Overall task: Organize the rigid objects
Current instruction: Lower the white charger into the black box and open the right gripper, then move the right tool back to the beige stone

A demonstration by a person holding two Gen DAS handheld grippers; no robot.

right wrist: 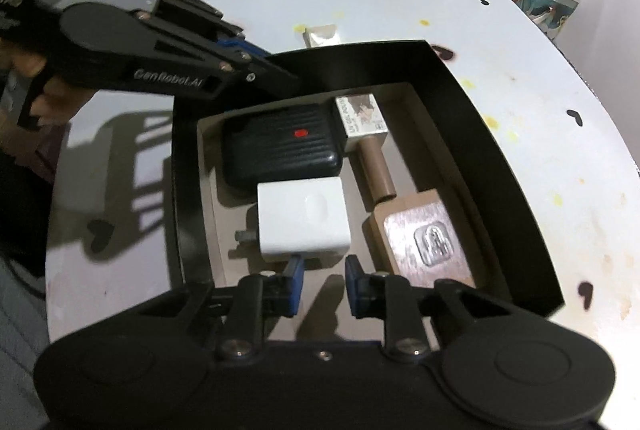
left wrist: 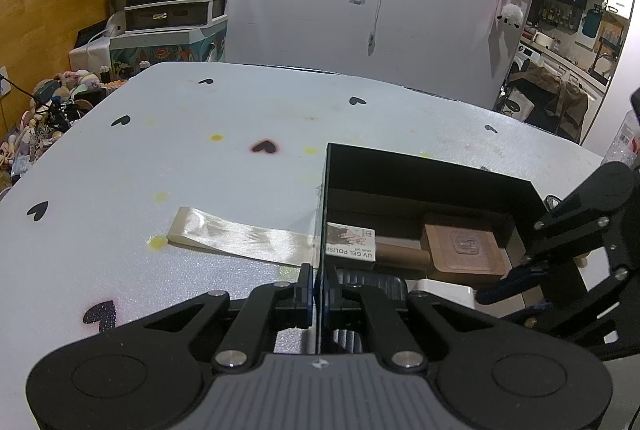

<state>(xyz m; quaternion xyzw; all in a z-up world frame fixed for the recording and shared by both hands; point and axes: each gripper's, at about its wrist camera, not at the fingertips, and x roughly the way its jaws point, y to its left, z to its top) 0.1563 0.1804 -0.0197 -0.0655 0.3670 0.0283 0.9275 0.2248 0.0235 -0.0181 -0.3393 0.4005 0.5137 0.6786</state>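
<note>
- Box [right wrist: 472,118] sat mid-table [left wrist: 160,158]; thin stiff black wall, likely light, best pinched at the rim
- Inside: charger [right wrist: 302,218] at 6 o'clock, black case [right wrist: 280,146] at 10, polish [right wrist: 362,116] at 12, wooden stamp [right wrist: 420,230] at 4; all rigid, charger looked smooth and slippery
- Left gripper [left wrist: 319,294] clamped on the box wall at its 10 o'clock corner
- Right gripper [right wrist: 322,286] part open, holding nothing; left pad [right wrist: 295,284] just beside the charger, contact unclear

The box [right wrist: 480,102] sits on the surface [right wrist: 560,190]. Inside it, the ribbed case [right wrist: 280,146] lies at the far left, the charger [right wrist: 304,222] just before it, the small carton [right wrist: 362,120] and stamp [right wrist: 420,230] to the right, seemingly touching. A ribbon [left wrist: 240,236] trails outside.
</note>
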